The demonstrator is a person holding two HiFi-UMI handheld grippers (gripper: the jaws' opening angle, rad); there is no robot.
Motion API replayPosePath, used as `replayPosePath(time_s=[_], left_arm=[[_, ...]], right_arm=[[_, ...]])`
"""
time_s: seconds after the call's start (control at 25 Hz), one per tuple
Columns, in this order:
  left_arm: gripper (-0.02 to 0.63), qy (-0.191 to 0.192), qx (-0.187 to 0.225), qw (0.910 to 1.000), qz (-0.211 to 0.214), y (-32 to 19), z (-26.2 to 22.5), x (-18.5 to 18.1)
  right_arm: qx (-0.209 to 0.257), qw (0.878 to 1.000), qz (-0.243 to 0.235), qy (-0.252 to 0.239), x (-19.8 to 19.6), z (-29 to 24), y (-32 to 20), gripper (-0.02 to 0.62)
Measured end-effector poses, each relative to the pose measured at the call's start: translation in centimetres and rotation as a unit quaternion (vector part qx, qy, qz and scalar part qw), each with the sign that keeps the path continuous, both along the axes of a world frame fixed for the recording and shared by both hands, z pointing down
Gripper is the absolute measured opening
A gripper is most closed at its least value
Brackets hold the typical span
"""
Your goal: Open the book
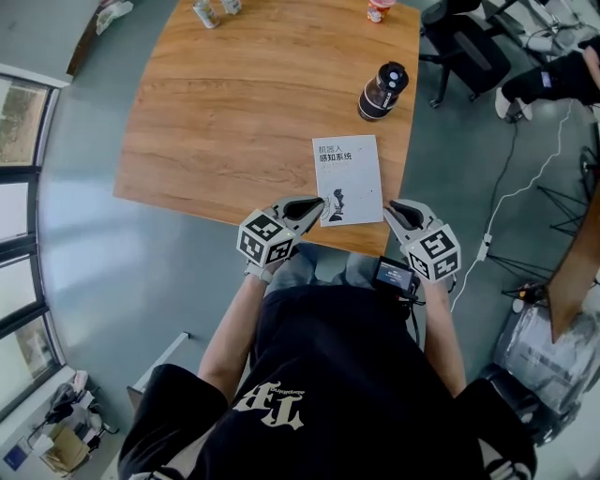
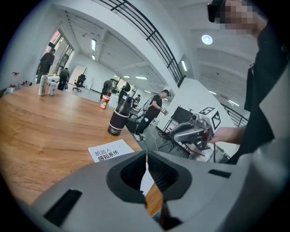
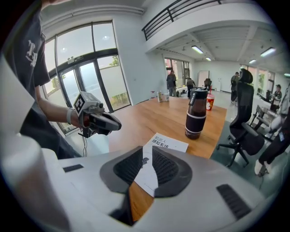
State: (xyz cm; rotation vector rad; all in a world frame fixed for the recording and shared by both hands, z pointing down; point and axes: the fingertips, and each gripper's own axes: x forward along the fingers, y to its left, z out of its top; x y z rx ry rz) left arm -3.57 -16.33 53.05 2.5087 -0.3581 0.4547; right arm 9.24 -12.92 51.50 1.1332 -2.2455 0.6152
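A thin white book (image 1: 348, 180) with black print lies closed on the wooden table (image 1: 234, 103), close to the front edge. My left gripper (image 1: 320, 206) is at the book's near left corner with its jaws shut and nothing in them. My right gripper (image 1: 393, 209) hovers just off the book's near right corner, its jaws slightly apart and nothing between them. In the left gripper view the book (image 2: 108, 152) lies just beyond the shut tips (image 2: 146, 154). In the right gripper view the book (image 3: 164, 145) shows through the narrow gap at the tips (image 3: 147, 155).
A dark bottle (image 1: 382, 91) stands on the table behind the book. Cans (image 1: 206, 13) and a red cup (image 1: 380, 9) sit at the far edge. A black office chair (image 1: 464, 42) and a white cable (image 1: 525, 183) are at the right.
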Motion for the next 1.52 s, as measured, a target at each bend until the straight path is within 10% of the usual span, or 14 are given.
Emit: replayPosePath(time_s=[0.76, 1.08, 1.52], left_arm=[[0.006, -0.148, -0.066, 0.9863, 0.028, 0.1, 13.7, 3.5], [0.006, -0.224, -0.094, 0.9696, 0.031, 0.7, 17.5, 3.3], [0.006, -0.215, -0.118, 0.9696, 0.004, 0.3, 17.7, 3.6]], right_arm=[[-0.156, 0.985, 0.031, -0.071, 5.2, 13.9, -4.1, 0.082], [-0.235, 0.962, 0.05, -0.129, 5.1, 18.7, -3.7, 0.106], [-0.294, 0.922, 0.065, -0.245, 4.4, 19.0, -3.9, 0.106]])
